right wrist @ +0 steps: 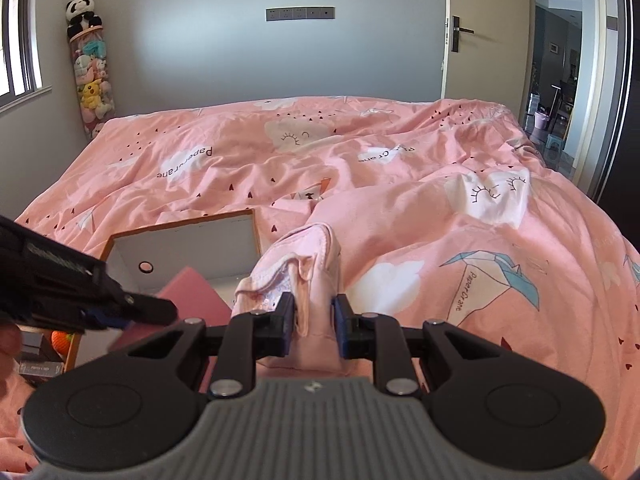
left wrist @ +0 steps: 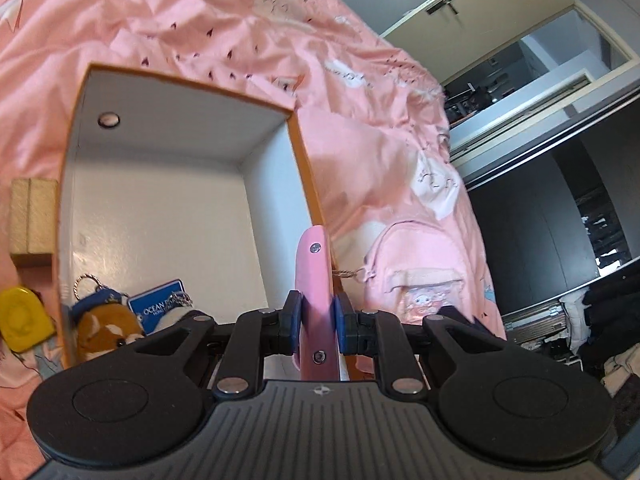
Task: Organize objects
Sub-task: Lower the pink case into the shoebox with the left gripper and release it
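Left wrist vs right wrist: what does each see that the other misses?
Left wrist only: plush toy and blue Ocean tag inside the box, yellow object and beige box outside it, wardrobe.

Right wrist only: panda plush, window, left gripper from the side.

Both: open white box, flat pink item clamped by the left gripper, pink mini backpack, which the right gripper pinches.

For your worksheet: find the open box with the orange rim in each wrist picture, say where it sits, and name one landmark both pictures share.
Left wrist view: the box fills the left and centre, white inside, just beyond the left gripper.
Right wrist view: the box sits lower left, beside the small pink backpack.
Shared landmark: the round hole in the box's wall.
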Tool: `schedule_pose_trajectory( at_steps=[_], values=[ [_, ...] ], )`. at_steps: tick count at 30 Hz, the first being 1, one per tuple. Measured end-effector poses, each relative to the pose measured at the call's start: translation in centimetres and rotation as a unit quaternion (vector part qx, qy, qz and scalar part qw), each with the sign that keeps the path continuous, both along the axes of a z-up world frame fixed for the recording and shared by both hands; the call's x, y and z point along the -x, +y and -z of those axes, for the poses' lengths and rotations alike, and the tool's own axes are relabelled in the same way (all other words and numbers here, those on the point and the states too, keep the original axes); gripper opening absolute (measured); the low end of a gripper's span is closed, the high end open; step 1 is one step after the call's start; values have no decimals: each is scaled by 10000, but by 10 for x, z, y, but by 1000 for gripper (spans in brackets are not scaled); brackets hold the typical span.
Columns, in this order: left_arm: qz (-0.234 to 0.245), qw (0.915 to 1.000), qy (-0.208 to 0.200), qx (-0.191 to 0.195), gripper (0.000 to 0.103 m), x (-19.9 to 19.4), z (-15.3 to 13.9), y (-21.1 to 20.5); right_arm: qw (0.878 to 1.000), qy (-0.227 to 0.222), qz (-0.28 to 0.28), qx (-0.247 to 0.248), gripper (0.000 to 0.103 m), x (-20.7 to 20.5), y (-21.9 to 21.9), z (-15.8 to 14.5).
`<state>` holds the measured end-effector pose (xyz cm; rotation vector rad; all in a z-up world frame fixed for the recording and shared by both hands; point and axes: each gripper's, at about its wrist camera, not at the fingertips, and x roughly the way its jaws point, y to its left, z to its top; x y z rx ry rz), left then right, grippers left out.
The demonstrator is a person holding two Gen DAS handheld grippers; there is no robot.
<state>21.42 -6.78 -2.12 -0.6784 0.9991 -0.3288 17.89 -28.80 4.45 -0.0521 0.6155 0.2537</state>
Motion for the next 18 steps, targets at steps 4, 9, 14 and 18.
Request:
schedule_pose_trajectory(
  at_steps=[4, 9, 14, 18],
  values=[
    [-212, 9993, 318, -18, 19, -8, 21, -12, 10000, 65, 18, -49, 22, -9, -4, 8],
    [-481, 9961, 737, 12, 19, -12, 41, -20, 9999, 110, 9, -75, 22, -18, -7, 18],
    [-531, 9911, 1219, -86, 19, -14, 57, -30, 9998, 97, 10, -172, 22, -22, -11, 21],
    [-378, 9887, 1421, -295, 20, -14, 62, -37, 9998, 76, -19, -160, 22, -24, -12, 23]
  ],
)
